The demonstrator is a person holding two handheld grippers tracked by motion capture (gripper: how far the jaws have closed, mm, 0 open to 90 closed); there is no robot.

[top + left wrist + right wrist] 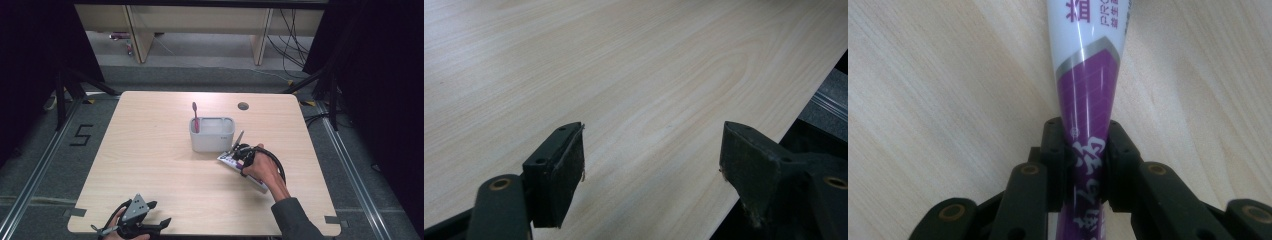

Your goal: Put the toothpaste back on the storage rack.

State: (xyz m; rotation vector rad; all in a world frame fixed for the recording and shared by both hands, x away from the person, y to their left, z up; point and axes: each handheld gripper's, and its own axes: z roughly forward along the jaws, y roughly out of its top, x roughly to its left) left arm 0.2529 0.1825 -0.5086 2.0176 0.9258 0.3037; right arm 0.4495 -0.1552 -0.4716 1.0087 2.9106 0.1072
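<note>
The right gripper (1083,165) pinches the soft, light purple-and-white plastic toothpaste tube (1088,95) at its flat tail, near the tabletop's (150,150) right edge; the left gripper (651,165) gapes wide, empty.

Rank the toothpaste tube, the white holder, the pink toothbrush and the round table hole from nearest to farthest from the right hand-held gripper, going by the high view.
1. Toothpaste tube: clamped in the right hand-held gripper.
2. White holder: just behind and left of it.
3. Pink toothbrush: standing in the holder's left end.
4. Table hole: near the table's far edge.
</note>
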